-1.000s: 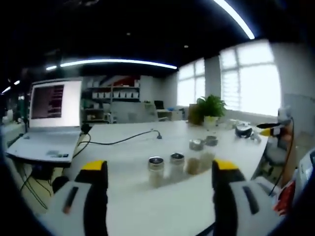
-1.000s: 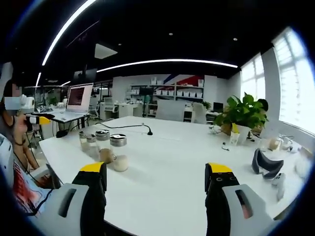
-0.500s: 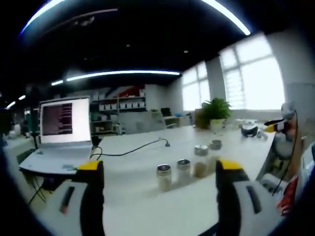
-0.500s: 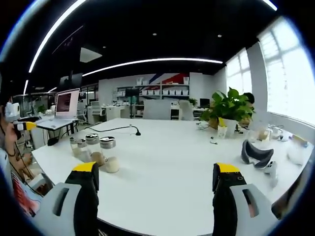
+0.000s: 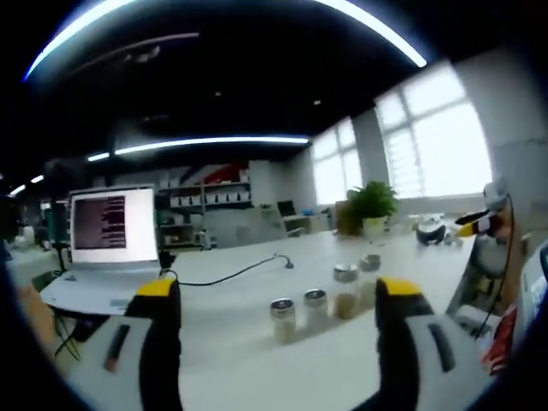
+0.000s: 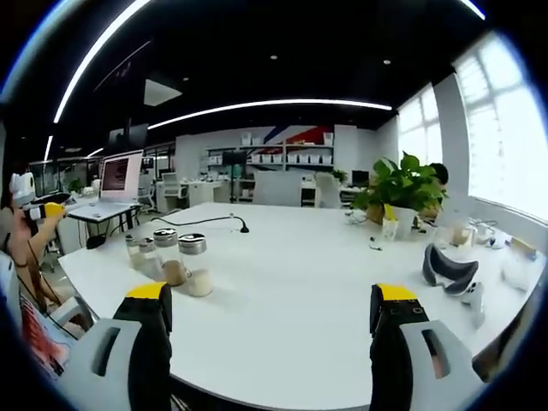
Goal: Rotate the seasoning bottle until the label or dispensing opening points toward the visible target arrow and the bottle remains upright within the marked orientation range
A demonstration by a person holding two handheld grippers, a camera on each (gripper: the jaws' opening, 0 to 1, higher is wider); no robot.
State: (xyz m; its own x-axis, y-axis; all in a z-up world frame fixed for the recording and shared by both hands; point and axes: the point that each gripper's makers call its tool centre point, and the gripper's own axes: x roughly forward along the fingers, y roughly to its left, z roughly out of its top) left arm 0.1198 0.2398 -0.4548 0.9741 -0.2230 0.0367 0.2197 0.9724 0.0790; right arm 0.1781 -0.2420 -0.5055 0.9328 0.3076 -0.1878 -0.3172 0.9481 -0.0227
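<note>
Several clear seasoning bottles with silver caps stand upright in a loose row on the white table (image 5: 231, 368). In the left gripper view the nearest bottle (image 5: 282, 318) is straight ahead, beyond my open left gripper (image 5: 276, 289). From the right gripper view the same group sits at the left, with the closest bottle (image 6: 195, 265) well left of my open right gripper (image 6: 269, 292). Both grippers hold nothing and hover short of the table's near edge. I cannot make out a label direction or an arrow mark. The right gripper (image 5: 476, 224) also shows at the right edge of the left gripper view.
An open laptop (image 5: 104, 235) stands at the table's left end, a black cable (image 5: 244, 269) running from it toward the middle. A potted plant (image 6: 409, 184) and a dark headset (image 6: 449, 267) sit on the far right. A person's hand (image 6: 38, 214) holds the left gripper.
The left gripper view has tilted up a little, so the bottles and laptop sit lower and further right in it. The right gripper view has shifted slightly. Both grippers stay open.
</note>
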